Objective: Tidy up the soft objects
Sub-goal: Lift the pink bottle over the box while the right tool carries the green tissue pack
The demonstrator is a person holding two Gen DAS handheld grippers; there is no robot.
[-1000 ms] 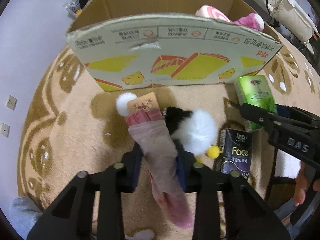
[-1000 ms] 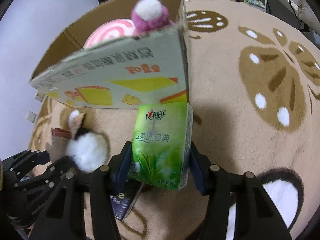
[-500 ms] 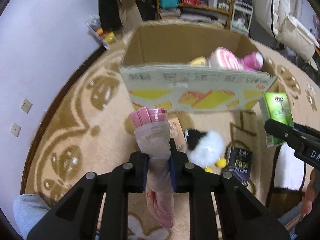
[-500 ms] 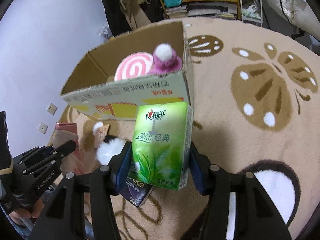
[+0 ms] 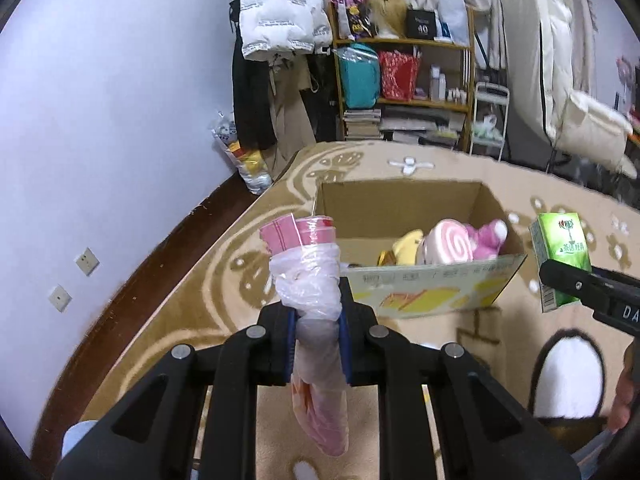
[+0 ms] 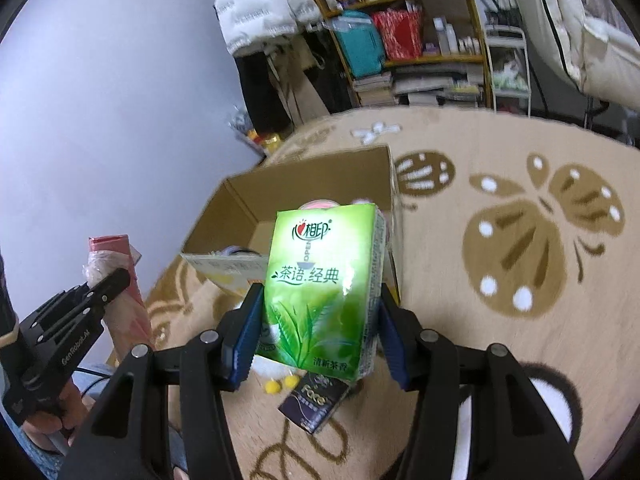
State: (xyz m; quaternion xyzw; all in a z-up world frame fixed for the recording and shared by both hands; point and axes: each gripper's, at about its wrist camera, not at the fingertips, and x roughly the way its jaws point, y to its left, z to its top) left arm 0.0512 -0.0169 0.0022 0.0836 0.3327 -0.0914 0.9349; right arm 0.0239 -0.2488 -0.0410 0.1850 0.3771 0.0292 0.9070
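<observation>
- Pink and crinkly, the plastic-wrapped roll (image 5: 316, 312) sits pinched in the left gripper (image 5: 318, 344), whose pads are closed tight on its middle. It hangs in the air above the rug (image 5: 172, 312), short of the near left corner of the cardboard box (image 5: 400, 204).
- That wrap looks thin and slick, and the roll gives where the pads bite, so I would judge it light, squashy and apt to slide. The middle hold suits it, since both ends stick out about evenly.
- Inside the box, towards its right end, lie a pink swirl cushion (image 5: 450, 244) and other plush toys; the left part of the floor looks bare, with room for more.
- Green and glossy, the tissue pack (image 6: 320, 292) is clamped across its width by the right gripper (image 6: 316, 332), blue pads flat on both sides, held over the rug before the near wall of the box.
- It reads as light and springy with a slippery film; a grip low on the broad body, as now, seems safe, though a hard squeeze would dent it.
- On the rug beneath it lies a dark tissue pack (image 6: 314, 400), with two small yellow pompoms (image 6: 280, 385) just beside it.
</observation>
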